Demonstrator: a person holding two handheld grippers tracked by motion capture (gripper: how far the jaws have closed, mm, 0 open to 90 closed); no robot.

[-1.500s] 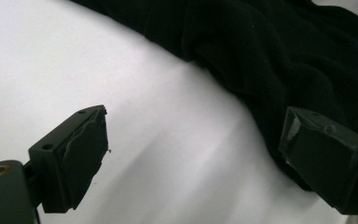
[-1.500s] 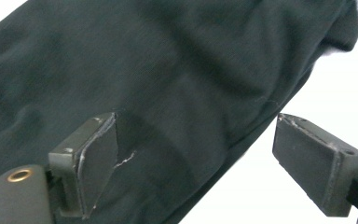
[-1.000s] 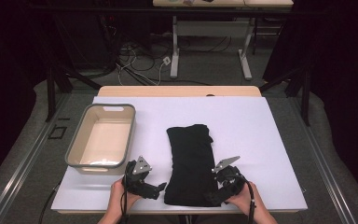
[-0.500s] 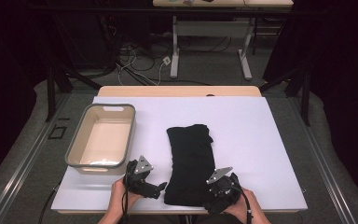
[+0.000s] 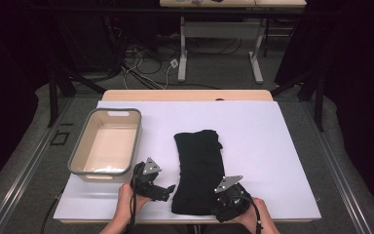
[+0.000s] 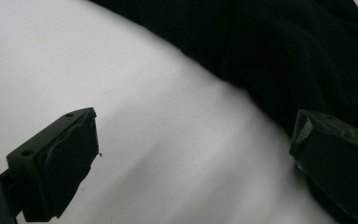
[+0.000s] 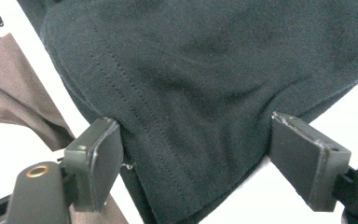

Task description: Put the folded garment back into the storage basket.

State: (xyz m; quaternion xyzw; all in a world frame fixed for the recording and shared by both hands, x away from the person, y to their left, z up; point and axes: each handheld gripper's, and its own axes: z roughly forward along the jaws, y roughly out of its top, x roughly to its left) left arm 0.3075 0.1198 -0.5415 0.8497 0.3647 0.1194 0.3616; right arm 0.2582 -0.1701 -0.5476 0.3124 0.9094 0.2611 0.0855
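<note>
right tool (image 7: 193,158): closing around near corner of black garment (image 5: 198,170), not pinching yet
left tool (image 6: 191,158): spread, garment edge just beside
long axis: straight ahead of both

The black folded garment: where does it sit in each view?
High view: black garment at table centre, near edge.
Left gripper view: it fills the upper right.
Right gripper view: its corner lies between the jaws.
Shared landmark: the white table surface.
</note>
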